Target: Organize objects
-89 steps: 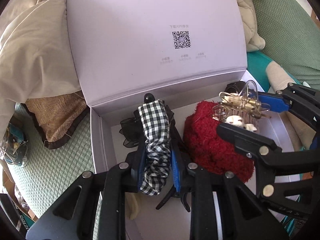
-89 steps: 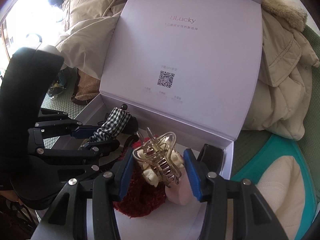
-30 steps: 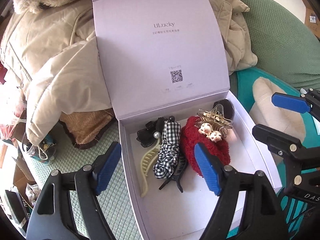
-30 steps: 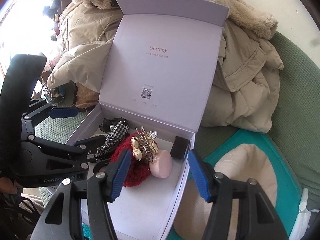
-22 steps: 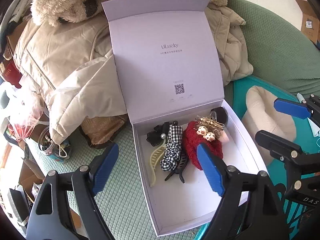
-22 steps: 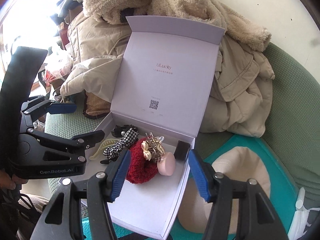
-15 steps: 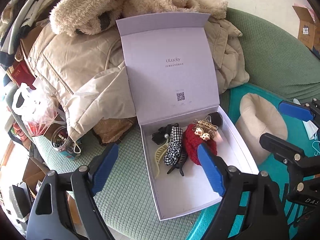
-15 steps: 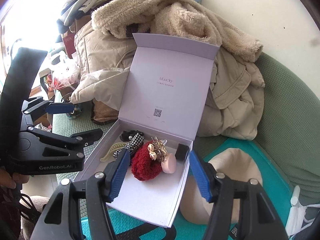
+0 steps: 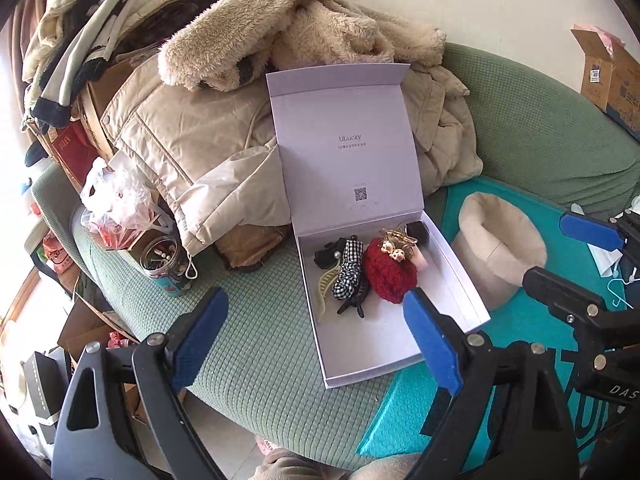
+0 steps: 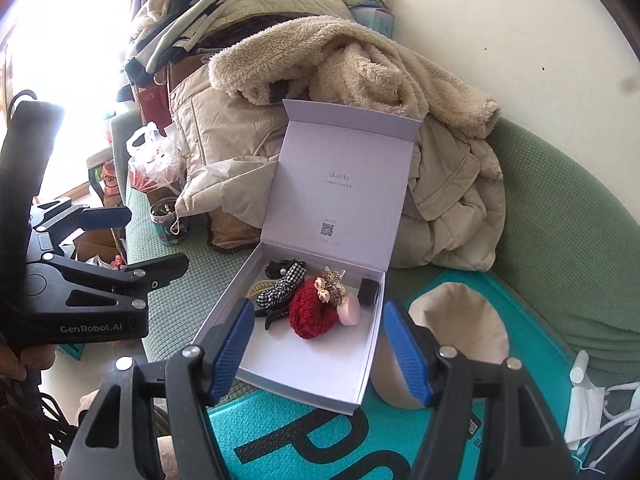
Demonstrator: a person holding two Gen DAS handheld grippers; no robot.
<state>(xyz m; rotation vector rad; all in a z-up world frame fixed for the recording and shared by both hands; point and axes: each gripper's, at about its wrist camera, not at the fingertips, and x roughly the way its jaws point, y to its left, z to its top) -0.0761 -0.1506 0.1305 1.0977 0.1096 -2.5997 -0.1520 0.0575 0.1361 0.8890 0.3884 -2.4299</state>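
Left tool (image 9: pixel 312 336) released checked scrunchie (image 9: pixel 349 270), now empty, jaws opening. Right tool (image 10: pixel 318 346) released gold claw clip (image 10: pixel 332 282), now empty above it. Both tools withdrawn up and away from white box (image 9: pixel 460 276); box appears smaller.

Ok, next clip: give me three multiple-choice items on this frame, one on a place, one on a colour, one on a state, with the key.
1. Where does the checked scrunchie lie?
A. in the open box
B. on the cream hat
C. in the jar

2. What colour is the fluffy scrunchie?
A. green
B. red
C. white

3. What does the right tongs hold?
A. the gold claw clip
B. a sock
C. nothing

Key: A, it lies on the box floor; B, red beside the checked one; C, nothing sits between the pads.
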